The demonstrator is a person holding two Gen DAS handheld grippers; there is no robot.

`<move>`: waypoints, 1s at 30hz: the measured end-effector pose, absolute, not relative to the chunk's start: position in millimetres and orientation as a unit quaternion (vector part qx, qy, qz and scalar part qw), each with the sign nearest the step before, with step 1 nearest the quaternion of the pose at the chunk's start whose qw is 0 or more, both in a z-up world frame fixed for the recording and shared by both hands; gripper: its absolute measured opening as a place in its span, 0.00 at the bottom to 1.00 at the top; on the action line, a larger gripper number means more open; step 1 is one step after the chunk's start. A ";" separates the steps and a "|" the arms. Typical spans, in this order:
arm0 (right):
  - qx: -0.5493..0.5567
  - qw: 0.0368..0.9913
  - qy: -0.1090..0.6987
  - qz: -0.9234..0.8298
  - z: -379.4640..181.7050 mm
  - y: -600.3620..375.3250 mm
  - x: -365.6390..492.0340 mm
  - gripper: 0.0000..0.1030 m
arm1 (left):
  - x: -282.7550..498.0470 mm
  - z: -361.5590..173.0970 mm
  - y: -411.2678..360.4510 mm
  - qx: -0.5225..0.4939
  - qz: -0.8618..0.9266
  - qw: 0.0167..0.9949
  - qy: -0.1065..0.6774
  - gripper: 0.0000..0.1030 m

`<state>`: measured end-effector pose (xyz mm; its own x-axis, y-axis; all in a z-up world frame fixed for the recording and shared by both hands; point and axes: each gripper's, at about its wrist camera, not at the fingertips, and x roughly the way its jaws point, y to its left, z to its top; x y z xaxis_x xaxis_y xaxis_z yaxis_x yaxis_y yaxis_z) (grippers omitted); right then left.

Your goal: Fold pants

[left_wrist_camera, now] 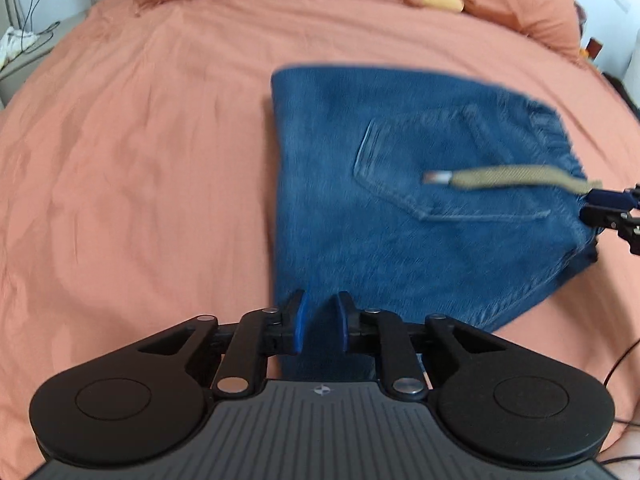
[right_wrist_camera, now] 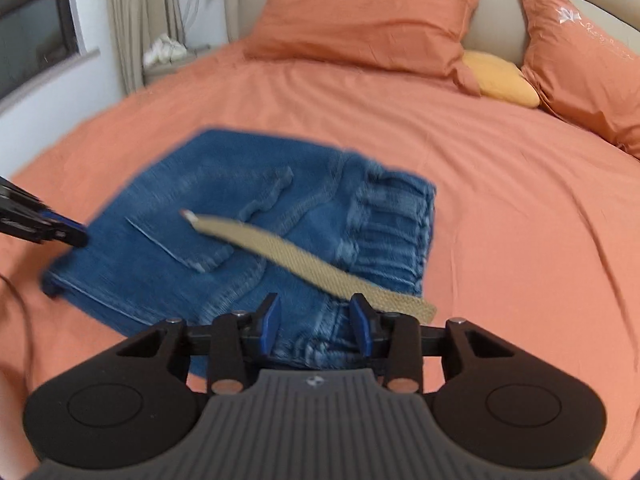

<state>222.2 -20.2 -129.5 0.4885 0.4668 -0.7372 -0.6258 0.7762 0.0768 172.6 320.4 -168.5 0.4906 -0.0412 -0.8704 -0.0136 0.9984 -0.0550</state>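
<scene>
Bed (left_wrist_camera: 140, 140): orange sheet, orange pillows (right_wrist_camera: 360, 20) and a yellow cushion (right_wrist_camera: 504, 80) at the far end.
Pants (left_wrist_camera: 400, 200): blue denim, folded compact, lying on the sheet right of centre; back pocket up, elastic waistband right.
Drawstring (right_wrist_camera: 304, 260): tan, lying across the denim.
Left gripper (left_wrist_camera: 319, 326): jaws parted over the near edge, nothing held.
Right gripper (right_wrist_camera: 316, 326): jaws parted at the waistband, nothing held.

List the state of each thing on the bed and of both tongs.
Jeans: folded into a compact stack, lying on the bed.
Drawstring: loose, lying across the top of the jeans.
Left tongs: open, at the jeans' near edge.
Right tongs: open, over the waistband end.
Pillows: at the headboard.
</scene>
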 end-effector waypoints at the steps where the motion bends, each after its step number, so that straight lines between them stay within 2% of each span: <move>1: -0.110 0.855 0.399 0.313 -137.0 -18.5 222.9 0.36 | 170.4 -173.3 319.8 -0.024 -0.005 0.863 0.505 0.19; 6: -0.098 0.848 0.419 0.310 -157.6 -16.3 236.1 0.36 | 174.3 -189.4 320.9 -0.031 0.008 0.858 0.513 0.18; 11: -0.106 0.842 0.437 0.298 -152.7 -8.3 242.1 0.36 | 180.8 -172.4 300.5 0.029 0.033 0.849 0.526 0.19; 14: -0.104 0.838 0.446 0.298 -133.6 -8.4 243.7 0.39 | 170.1 -140.7 287.2 0.046 0.037 0.868 0.493 0.19; 20: -0.075 0.850 0.417 0.312 -63.5 -27.8 226.3 0.53 | 140.7 -31.6 260.3 0.044 0.029 0.900 0.433 0.19; 25: -0.065 0.865 0.385 0.317 -3.5 -42.1 191.6 0.60 | 110.3 57.9 241.0 0.015 0.027 0.905 0.425 0.31; 26: -0.062 0.868 0.377 0.318 7.1 -45.6 182.3 0.62 | 100.4 71.0 235.6 0.012 0.023 0.909 0.417 0.37; 27: -0.058 0.870 0.369 0.321 16.5 -49.3 172.0 0.65 | 89.9 81.3 229.9 0.009 0.024 0.912 0.410 0.49; 29: -0.050 0.874 0.354 0.330 33.4 -57.8 150.6 0.66 | 71.1 91.0 216.3 0.010 0.036 0.919 0.393 0.63; 30: -0.048 0.876 0.345 0.335 40.1 -61.3 138.4 0.69 | 61.5 92.9 208.2 0.014 0.045 0.924 0.380 0.66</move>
